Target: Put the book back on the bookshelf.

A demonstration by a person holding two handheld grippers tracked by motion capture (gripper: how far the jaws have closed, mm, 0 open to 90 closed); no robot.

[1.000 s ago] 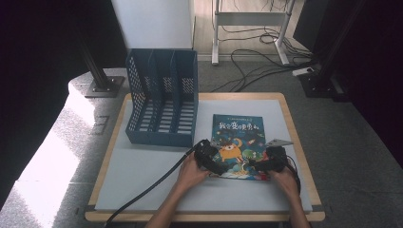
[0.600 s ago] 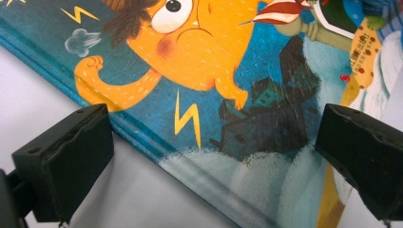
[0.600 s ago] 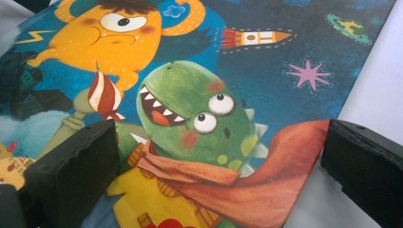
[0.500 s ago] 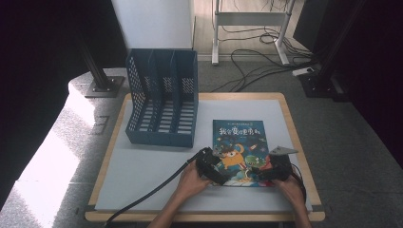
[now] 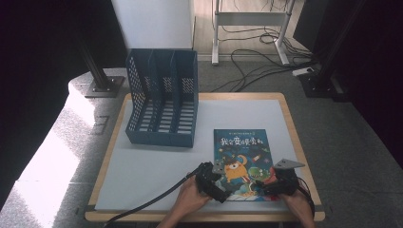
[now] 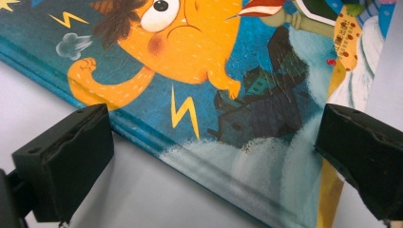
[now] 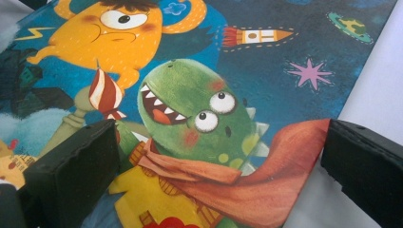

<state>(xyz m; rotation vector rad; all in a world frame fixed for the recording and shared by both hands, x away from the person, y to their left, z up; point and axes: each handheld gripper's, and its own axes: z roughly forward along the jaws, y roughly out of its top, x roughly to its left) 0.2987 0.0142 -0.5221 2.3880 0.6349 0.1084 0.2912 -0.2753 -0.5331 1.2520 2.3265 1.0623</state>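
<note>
- At far left of the white table top: blue three-slot file holder, standing upright, well apart from both hands.
- Right of it, near the table's front right: picture book, lying flat, cover up, long axis running away from the person, spine on its left side.
- At the book's near left corner: left gripper, held low in the left hand, angled forward and to the right, cable trailing off to the lower left.
- Through the left gripper view: jaws wide apart, holding nothing, one pad off the spine edge over bare table, the other over the cover, so straddling the corner diagonally.
- At the book's near right corner: right gripper, held low in the right hand, pointing left across the cover.
- Through the right gripper view: jaws likewise spread wide and empty, one over the cover art, the other just past the book's right edge.
- Judged from this: both hands equally near, book's near edge directly ahead of both; lifting likely needs jaws under or around that thin edge.
</note>
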